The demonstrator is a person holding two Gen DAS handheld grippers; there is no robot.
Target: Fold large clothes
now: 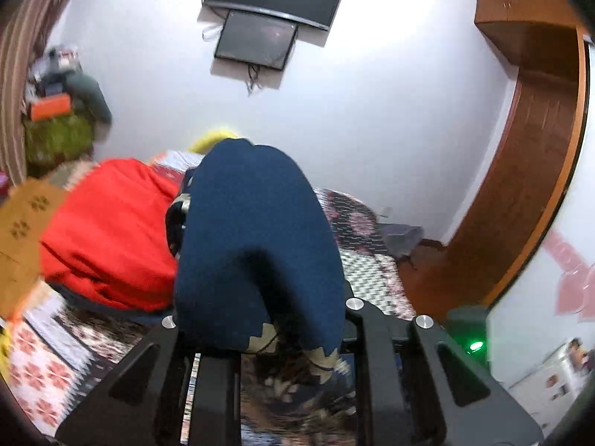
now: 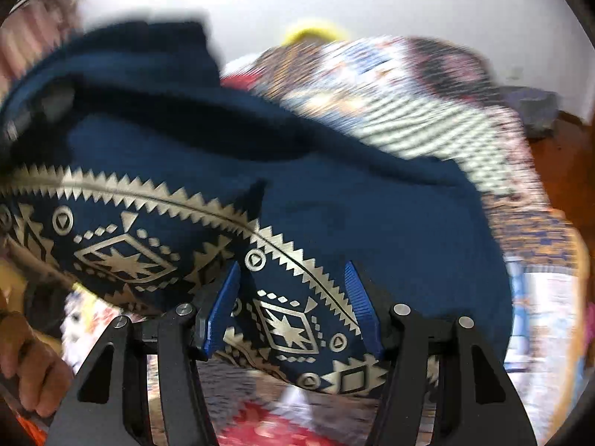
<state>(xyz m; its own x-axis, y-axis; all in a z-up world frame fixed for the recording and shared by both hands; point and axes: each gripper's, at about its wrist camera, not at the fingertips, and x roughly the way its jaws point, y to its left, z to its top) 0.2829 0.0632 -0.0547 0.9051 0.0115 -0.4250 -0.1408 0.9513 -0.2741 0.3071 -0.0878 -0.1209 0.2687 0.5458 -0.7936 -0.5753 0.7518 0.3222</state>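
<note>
In the left wrist view, the navy garment (image 1: pixel 256 245) is covering the left gripper's (image 1: pixel 275 342) fingertips, so how the jaws stand cannot be told. It is also hiding most of a dark device (image 1: pixel 176 228) at centre left. The shelf clutter (image 1: pixel 55 85) at upper left is smearing into blur. In the right wrist view, the patterned bedspread (image 2: pixel 427 111) is blurring at upper right, and a hand (image 2: pixel 33 364) is being cut off by the lower left edge.

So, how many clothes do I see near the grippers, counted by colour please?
Navy blue garment with a cream pattern, between the left gripper and the right gripper: 1
Red garment, lying on the patterned bedspread: 1
Total: 2
</note>
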